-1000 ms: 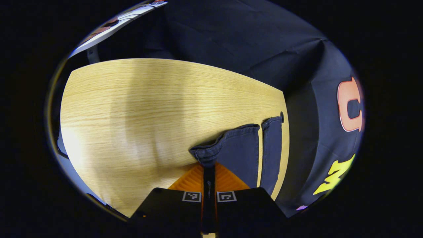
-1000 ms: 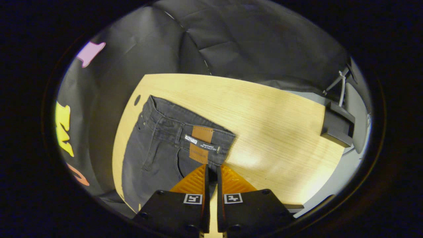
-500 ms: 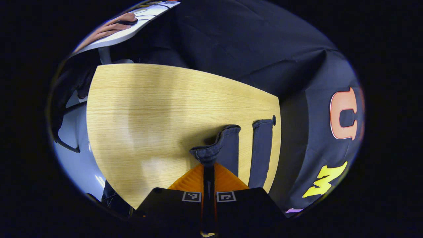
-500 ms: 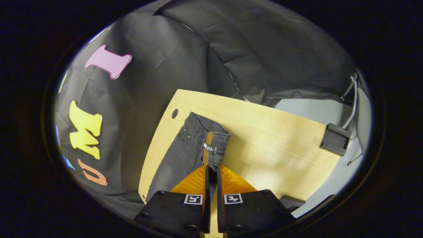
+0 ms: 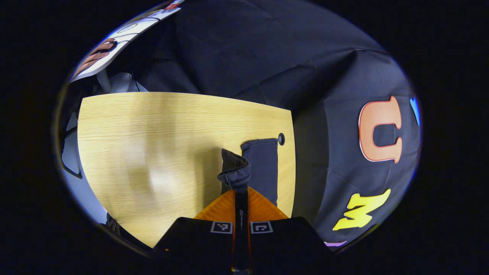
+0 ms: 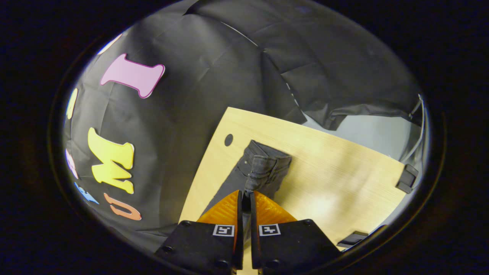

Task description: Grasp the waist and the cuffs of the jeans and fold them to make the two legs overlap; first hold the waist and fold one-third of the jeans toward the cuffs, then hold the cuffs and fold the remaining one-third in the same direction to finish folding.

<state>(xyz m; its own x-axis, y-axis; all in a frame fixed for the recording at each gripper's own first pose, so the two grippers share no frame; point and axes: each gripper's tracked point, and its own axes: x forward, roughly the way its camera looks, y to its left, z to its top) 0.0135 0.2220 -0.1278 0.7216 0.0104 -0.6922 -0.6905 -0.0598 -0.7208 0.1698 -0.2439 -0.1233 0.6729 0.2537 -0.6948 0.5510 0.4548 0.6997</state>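
here the dark jeans (image 6: 263, 172) hang creased, left gripper (image 5: 241, 191) pinching a cuff (image 5: 235, 173), right gripper (image 6: 246, 198) pinching the waist.

Recording booth or lab setup, not a home: black cloth wall (image 6: 214, 76) draped on all sides around a single light wood table (image 5: 153, 130) with a cable hole (image 5: 281, 139). Pale floor (image 6: 366, 133) beyond the table's far edge; a white desk (image 5: 114, 46) at far left.
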